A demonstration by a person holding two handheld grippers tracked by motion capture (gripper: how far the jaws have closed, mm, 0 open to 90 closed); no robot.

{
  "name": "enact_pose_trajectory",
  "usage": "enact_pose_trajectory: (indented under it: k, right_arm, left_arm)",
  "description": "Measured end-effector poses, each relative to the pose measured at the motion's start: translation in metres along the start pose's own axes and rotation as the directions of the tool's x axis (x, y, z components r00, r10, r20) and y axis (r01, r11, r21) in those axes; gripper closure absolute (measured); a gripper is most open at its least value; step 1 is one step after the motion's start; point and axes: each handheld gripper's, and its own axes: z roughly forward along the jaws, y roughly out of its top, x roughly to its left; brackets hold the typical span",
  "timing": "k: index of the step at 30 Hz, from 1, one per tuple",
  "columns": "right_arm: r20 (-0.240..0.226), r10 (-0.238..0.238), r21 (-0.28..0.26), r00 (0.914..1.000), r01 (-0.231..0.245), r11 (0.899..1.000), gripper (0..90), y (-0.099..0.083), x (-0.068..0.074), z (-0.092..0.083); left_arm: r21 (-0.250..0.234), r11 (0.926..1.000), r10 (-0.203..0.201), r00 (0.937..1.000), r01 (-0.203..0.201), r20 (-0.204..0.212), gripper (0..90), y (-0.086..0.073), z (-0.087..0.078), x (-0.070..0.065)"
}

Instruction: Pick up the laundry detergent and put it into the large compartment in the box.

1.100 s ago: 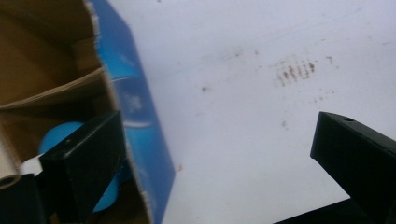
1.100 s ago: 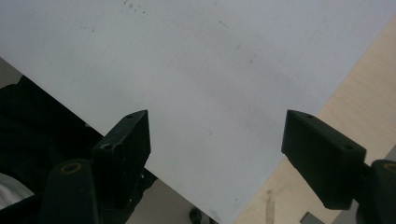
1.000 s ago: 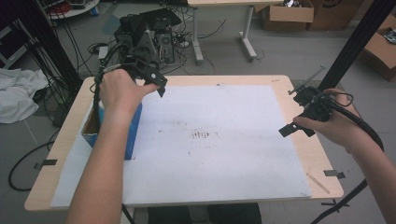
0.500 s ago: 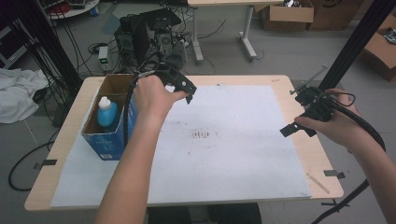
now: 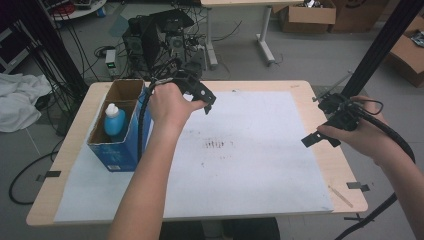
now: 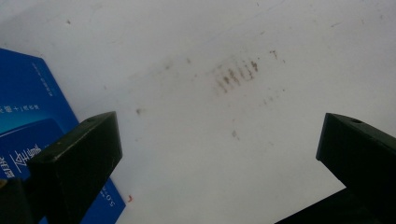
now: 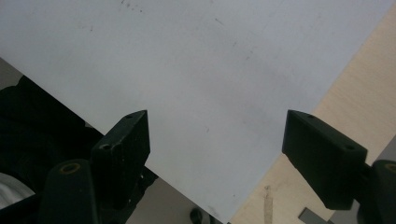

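A blue cardboard box (image 5: 120, 150) stands open-topped on the left of the table, and a blue bottle with a white cap (image 5: 114, 120) stands upright inside it. My left gripper (image 5: 202, 91) hovers just right of the box over the white sheet (image 5: 250, 165). Its jaws have just been opening and stand wide apart with nothing between them. In the left gripper view (image 6: 219, 130) the box's blue side (image 6: 28, 107) lies at the left. My right gripper (image 5: 320, 122) is held open and empty over the sheet's right edge, as the right gripper view (image 7: 217, 135) shows.
The wooden table (image 5: 305, 95) carries the white sheet, which has faint brown marks (image 5: 217, 145) at its middle. Tape strips (image 5: 357, 186) sit near the front corners. Behind the table are cables, black equipment (image 5: 160, 35) and cardboard boxes (image 5: 307, 15) on the floor.
My left hand has moved right, from above the box to over the sheet beside it, uncovering the box and bottle. The right hand has kept still.
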Motion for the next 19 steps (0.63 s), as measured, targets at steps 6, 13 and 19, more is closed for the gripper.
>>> enact_pose_trajectory:
  k: [6,13,19]
  right_arm:
    - [-0.004,0.0,0.001,1.0,0.0,1.0,23.7,0.0,0.0007,0.0005]
    - [-0.002,0.004,-0.002,1.0,-0.004,1.0,23.6,-0.0016,-0.0001,-0.001]
    - [-0.001,0.007,-0.001,1.0,-0.007,1.0,23.7,-0.0024,0.0004,-0.0013]
  left_arm:
    - [0.001,1.0,0.003,1.0,-0.003,0.002,0.7,0.0,0.0015,-0.0016]
    - [0.0,0.9999,0.012,0.9999,-0.012,-0.001,0.6,0.0002,0.0021,-0.0022]
    - [0.0,0.9998,0.017,0.9998,-0.017,0.003,0.6,-0.0004,0.0011,-0.002]
